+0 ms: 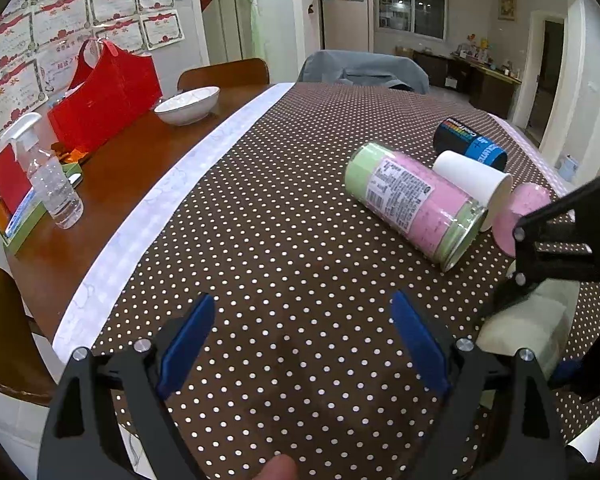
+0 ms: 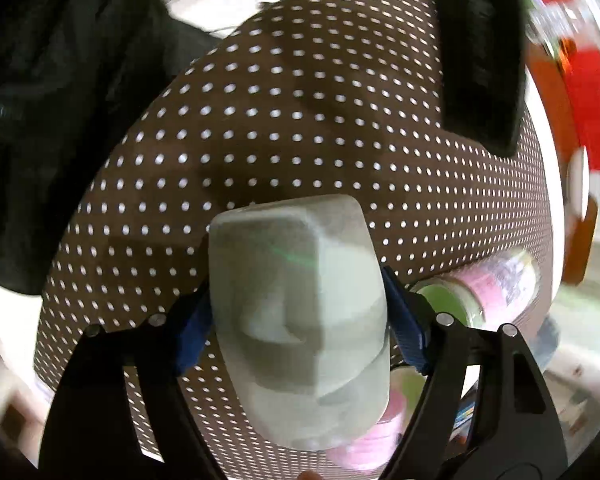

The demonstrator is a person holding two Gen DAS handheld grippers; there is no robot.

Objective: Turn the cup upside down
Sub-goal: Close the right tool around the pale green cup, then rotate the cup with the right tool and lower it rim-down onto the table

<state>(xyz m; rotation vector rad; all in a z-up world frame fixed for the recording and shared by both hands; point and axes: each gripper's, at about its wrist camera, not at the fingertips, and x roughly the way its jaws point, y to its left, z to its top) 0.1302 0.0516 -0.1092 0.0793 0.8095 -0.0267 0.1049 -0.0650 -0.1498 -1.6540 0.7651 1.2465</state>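
Note:
My right gripper (image 2: pixel 298 320) is shut on a translucent pale green-white cup (image 2: pixel 300 304), its blue pads pressed on both sides; the cup is held above the brown polka-dot tablecloth (image 2: pixel 300 120), tilted, and fills the middle of the right wrist view. In the left wrist view the same cup (image 1: pixel 528 320) shows at the right edge in the right gripper (image 1: pixel 516 280). My left gripper (image 1: pixel 300 332) is open and empty, low over the cloth at the near edge.
A pink-and-green canister (image 1: pixel 416 204), a white paper cup (image 1: pixel 474 180), a black-and-blue cup (image 1: pixel 470 144) and a pink cup (image 1: pixel 520 212) lie on their sides at the right. A white bowl (image 1: pixel 188 104), red bag (image 1: pixel 108 96) and spray bottle (image 1: pixel 48 176) stand on the bare wood at left.

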